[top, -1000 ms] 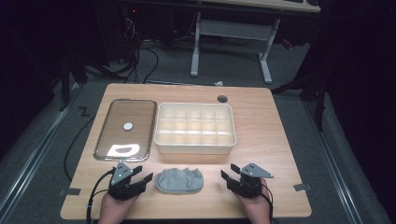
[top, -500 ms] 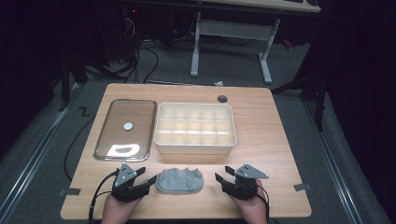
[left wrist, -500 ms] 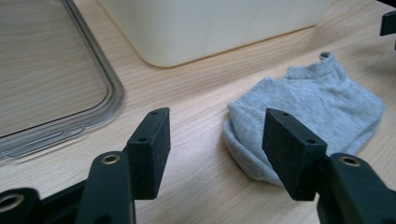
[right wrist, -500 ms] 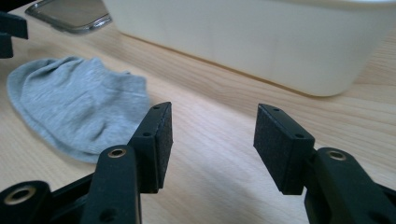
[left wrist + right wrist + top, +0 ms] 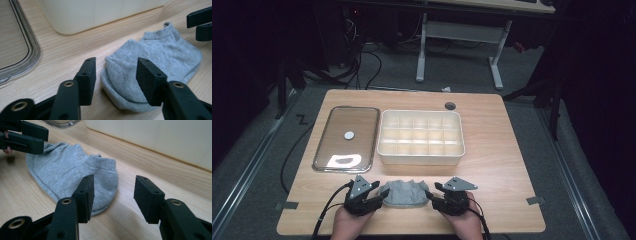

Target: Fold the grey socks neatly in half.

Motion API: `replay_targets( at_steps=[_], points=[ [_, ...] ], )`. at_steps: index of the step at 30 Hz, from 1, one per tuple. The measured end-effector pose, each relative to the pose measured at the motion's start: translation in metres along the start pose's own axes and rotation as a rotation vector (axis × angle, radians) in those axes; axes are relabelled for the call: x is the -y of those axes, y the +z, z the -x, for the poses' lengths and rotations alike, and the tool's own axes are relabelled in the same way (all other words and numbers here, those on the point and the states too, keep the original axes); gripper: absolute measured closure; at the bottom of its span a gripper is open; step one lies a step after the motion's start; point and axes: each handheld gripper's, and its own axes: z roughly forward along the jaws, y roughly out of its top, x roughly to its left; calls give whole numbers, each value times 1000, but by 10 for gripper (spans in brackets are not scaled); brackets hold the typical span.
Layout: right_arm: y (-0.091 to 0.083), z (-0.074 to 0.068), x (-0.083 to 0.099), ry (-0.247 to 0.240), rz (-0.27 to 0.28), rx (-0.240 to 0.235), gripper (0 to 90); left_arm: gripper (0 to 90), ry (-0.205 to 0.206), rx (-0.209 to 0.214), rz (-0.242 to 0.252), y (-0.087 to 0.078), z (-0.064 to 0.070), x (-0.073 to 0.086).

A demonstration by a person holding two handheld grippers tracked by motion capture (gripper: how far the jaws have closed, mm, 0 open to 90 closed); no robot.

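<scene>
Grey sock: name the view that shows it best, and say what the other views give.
The left gripper view: the grey sock lies close, whole from rounded end to cuff, its near end between the open jaws. The right gripper view shows its cuff end beside the left jaw. The high view shows a small grey lump between both grippers.

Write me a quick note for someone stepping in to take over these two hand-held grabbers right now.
Left tool: open, jaws astride one end of the grey sock, not closed on it.
Right tool: open, at the sock's other end, one jaw over the fabric.
The sock lies flat on the table, in front of the white divided bin; its clear lid lies beside it.
Done: both tools in place.
Left: probably grip and lift the sock.
</scene>
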Motion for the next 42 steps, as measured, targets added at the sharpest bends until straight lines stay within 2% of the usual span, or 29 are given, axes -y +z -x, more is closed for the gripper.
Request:
replay_targets(
  at_steps=[5,13,16,17,19,23,27,29,30,34,37,40,41,42],
  points=[
    [9,-5,0,-3,-38,5,555,568,-5,-19,-5,3,3,-1],
    [10,-8,-4,8,-20,5,546,602,19,-45,-14,9,8,-4],
    [14,-10,-4,-1,-34,-7,532,624,30,-52,-26,11,10,-4],
    [18,-13,-3,-12,-56,2,522,642,38,-60,-29,12,12,-4],
    [19,-14,-3,-19,-66,6,516,649,46,-65,-35,12,11,-4],
    [22,-15,-1,-42,-82,13,529,736,71,-81,-49,11,11,-2],
    [20,-16,0,-53,-87,24,586,818,110,-97,-75,5,9,4],
    [20,-16,1,-56,-84,23,599,819,118,-101,-79,1,7,6],
    [19,-16,1,-54,-87,20,632,818,125,-103,-84,-2,6,8],
    [19,-17,0,-51,-94,-3,697,808,129,-105,-84,-4,6,9],
    [17,-15,1,-30,-102,-30,770,774,123,-104,-88,-3,7,8],
    [16,-14,1,-5,-102,-46,787,774,127,-101,-87,-2,9,7],
    [14,-9,1,21,-101,-54,794,774,133,-102,-86,0,12,7],
    [14,-9,1,21,-101,-54,794,774,140,-101,-87,2,14,5]
  ],
)
